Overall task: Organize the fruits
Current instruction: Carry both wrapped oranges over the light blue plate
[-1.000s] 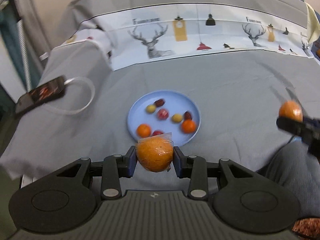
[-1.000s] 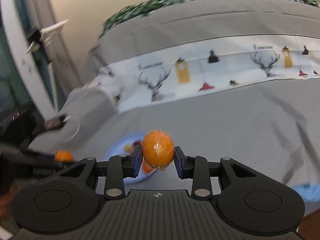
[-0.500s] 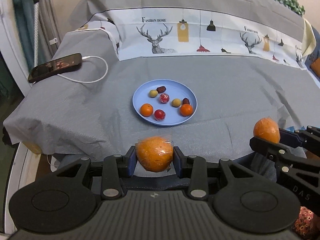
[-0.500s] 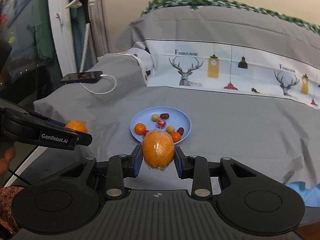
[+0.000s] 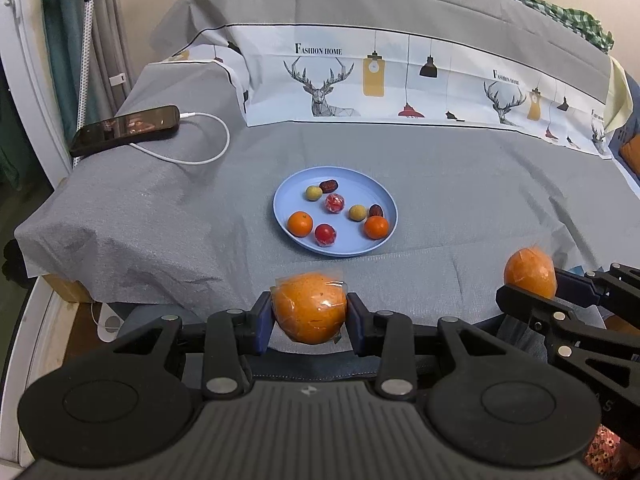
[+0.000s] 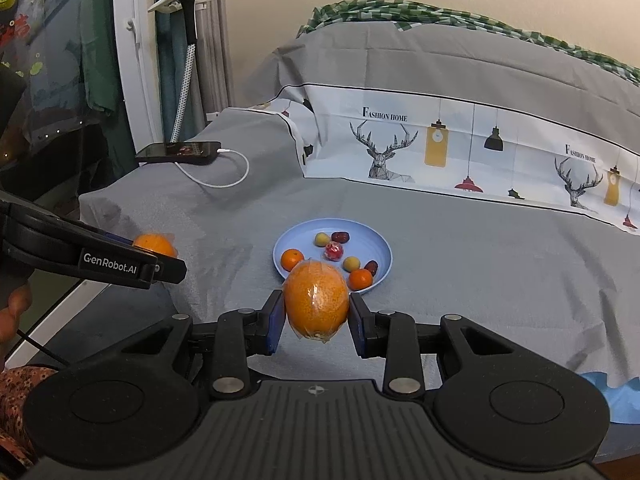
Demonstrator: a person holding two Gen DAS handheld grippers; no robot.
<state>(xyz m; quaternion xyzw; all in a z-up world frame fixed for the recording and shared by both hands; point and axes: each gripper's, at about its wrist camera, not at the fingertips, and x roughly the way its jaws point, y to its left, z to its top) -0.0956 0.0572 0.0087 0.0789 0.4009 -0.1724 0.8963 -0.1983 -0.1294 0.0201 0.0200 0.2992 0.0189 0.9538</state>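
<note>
Orange object (image 5: 630,152) cut by right edge, identity unclear

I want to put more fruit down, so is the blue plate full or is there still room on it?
Still room: the plate holds eight small fruits, with bare blue between them and along its rim.

The grey cover (image 5: 460,184) lies bare on all sides of the blue plate (image 5: 384,200), giving open passage from the near edge. The plate carries eight small fruits; its near rim is free. A phone (image 5: 126,128) and its white cable (image 5: 208,152) occupy the far-left corner, well apart from the plate
</note>
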